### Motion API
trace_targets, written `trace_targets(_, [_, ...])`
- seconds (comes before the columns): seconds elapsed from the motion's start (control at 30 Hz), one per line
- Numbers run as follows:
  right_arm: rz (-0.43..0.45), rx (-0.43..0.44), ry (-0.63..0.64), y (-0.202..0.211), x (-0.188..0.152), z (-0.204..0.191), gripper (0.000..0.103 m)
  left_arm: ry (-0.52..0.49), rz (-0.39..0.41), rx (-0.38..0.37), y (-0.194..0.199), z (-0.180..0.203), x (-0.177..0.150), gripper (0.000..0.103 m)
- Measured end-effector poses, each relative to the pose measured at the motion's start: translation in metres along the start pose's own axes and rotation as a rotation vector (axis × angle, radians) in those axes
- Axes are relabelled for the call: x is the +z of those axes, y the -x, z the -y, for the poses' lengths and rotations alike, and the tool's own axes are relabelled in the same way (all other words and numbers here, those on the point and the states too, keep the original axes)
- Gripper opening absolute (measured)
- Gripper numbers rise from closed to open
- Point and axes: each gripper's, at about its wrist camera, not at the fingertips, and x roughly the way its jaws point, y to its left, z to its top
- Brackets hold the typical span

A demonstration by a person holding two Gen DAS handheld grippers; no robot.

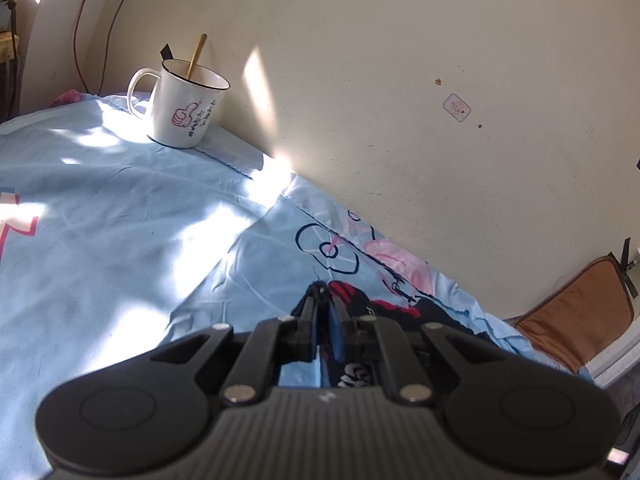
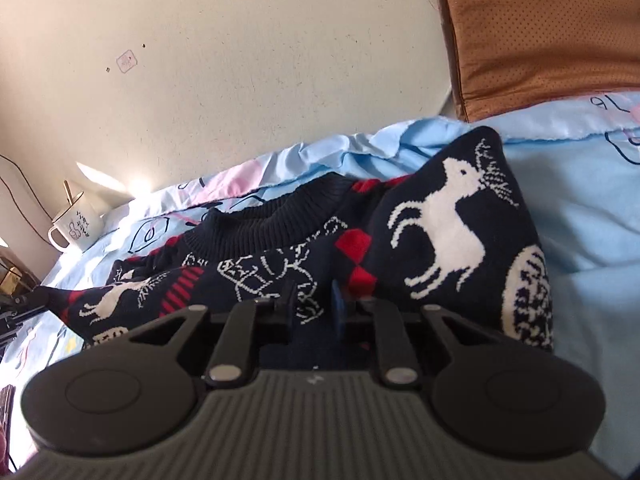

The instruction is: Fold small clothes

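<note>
A small navy knit sweater [image 2: 440, 220] with white reindeer and red diamonds lies on the light blue bedsheet [image 2: 580, 200], its ribbed collar toward the wall and its right side folded up. My right gripper [image 2: 314, 300] sits low on the sweater's middle; its fingers stand slightly apart with knit between them. In the left wrist view my left gripper [image 1: 323, 296] is shut on an edge of the sweater [image 1: 384, 312], near the wall. The left gripper also shows at the far left of the right wrist view [image 2: 24, 300].
A white mug [image 1: 186, 106] with a gold spoon stands on the sheet [image 1: 100, 220] against the cream wall [image 1: 400, 60]; it also shows in the right wrist view [image 2: 76, 228]. A brown cushion [image 2: 540, 32] leans at the bed's head. Cables hang at the left.
</note>
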Motion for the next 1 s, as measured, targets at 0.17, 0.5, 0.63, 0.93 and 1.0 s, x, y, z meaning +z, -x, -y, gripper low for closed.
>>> trace_targets(0.17, [0.026, 0.108, 0.013, 0.015, -0.001, -0.025, 0.024, 0.038, 0.1, 0.048, 0.01, -0.005, 0.002, 0.006])
trace_targets(0.5, [-0.094, 0.208, 0.069, -0.015, -0.018, -0.064, 0.024, -0.358, 0.148, -0.269, 0.014, 0.068, -0.04, 0.011])
trace_targets(0.63, [-0.053, 0.191, -0.063, -0.003, -0.012, -0.04, 0.025, -0.664, -0.089, -0.276, -0.018, 0.112, -0.089, 0.04])
trace_targets(0.93, [0.056, 0.181, -0.047, 0.035, -0.006, -0.033, 0.026, -0.267, 0.063, -0.356, 0.009, 0.051, -0.021, 0.049])
trace_targets(1.0, [0.044, 0.211, -0.032, 0.03, -0.006, -0.042, 0.026, -0.159, 0.035, -0.343, -0.004, 0.033, -0.011, 0.034])
